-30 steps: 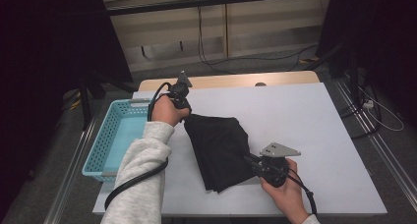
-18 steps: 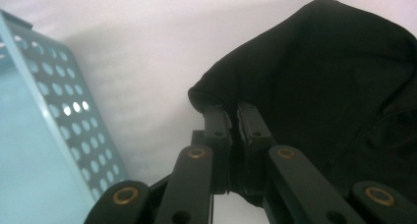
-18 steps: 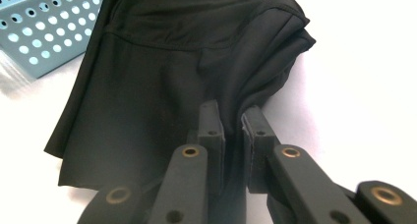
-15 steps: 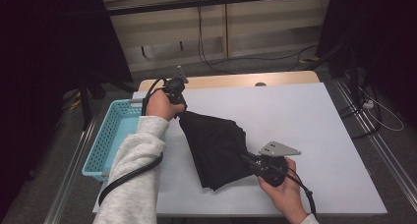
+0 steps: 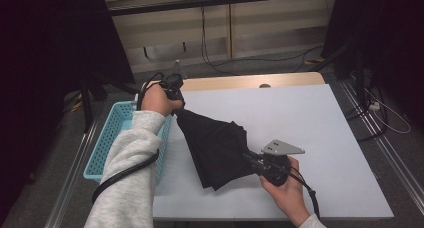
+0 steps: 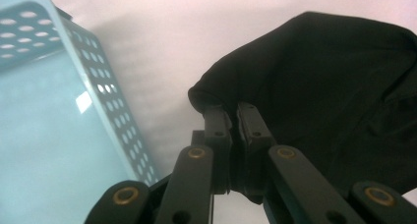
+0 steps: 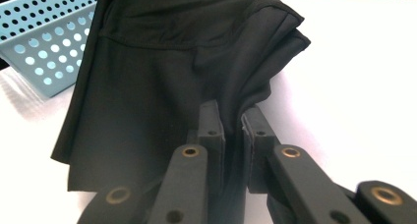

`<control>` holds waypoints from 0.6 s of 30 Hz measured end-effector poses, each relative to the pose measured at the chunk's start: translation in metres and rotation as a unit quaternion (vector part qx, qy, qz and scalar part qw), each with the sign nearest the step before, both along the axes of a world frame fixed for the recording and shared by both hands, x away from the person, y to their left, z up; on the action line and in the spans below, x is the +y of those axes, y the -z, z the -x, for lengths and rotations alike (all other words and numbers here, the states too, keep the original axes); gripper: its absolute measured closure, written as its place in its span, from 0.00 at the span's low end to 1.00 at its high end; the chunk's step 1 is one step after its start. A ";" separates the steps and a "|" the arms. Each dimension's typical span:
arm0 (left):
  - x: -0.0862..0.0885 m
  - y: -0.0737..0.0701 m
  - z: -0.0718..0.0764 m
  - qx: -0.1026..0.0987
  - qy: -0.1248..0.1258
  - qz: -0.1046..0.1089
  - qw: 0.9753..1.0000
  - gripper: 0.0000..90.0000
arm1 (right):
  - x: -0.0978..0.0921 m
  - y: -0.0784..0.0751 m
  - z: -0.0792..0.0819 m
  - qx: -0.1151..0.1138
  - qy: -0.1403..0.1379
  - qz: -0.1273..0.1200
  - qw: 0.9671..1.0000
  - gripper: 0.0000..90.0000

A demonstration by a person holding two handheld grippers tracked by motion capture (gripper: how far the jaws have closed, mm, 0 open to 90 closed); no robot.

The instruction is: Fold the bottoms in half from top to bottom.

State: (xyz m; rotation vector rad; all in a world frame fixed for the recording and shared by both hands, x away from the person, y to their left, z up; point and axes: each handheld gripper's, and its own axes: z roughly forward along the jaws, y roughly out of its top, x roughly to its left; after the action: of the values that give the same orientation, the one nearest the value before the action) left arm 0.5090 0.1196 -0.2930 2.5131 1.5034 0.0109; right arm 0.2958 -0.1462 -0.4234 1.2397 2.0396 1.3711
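Note:
A folded black garment (image 5: 217, 147) hangs stretched above the white table (image 5: 300, 118), held at both ends. My left gripper (image 5: 176, 104) is shut on its far corner, next to the blue basket (image 5: 107, 143). In the left gripper view the jaws pinch the cloth's corner (image 6: 216, 94), with the left gripper (image 6: 229, 111) above the table beside the basket wall (image 6: 108, 101). My right gripper (image 5: 252, 160) is shut on the near edge of the garment. In the right gripper view the right gripper (image 7: 232, 117) clamps several folded layers of the garment (image 7: 162, 62).
The blue perforated basket (image 7: 44, 32) stands at the table's left edge and looks empty inside. A wooden strip (image 5: 250, 81) borders the table's far side. Cables (image 5: 380, 113) lie on the floor to the right. Bare tabletop lies right of the garment.
My left gripper has moved up and away toward the basket's far corner with the garment's corner, stretching the cloth. The right gripper stayed near the front, holding its end.

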 end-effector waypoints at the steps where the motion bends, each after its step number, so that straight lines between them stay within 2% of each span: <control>1: 0.001 -0.001 0.000 0.001 0.000 -0.001 1.000 0.95 | 0.001 -0.001 0.000 -0.001 -0.001 -0.001 1.000 0.91; 18: 0.016 -0.017 0.001 0.005 -0.010 0.002 1.000 0.95 | 0.013 -0.008 -0.003 -0.010 -0.013 -0.011 1.000 0.91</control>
State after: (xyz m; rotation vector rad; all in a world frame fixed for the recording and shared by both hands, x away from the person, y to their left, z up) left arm 0.5081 0.1357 -0.2765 2.4973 1.5306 -0.0008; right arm 0.2991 -0.1331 -0.4154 1.2082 2.0401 1.4152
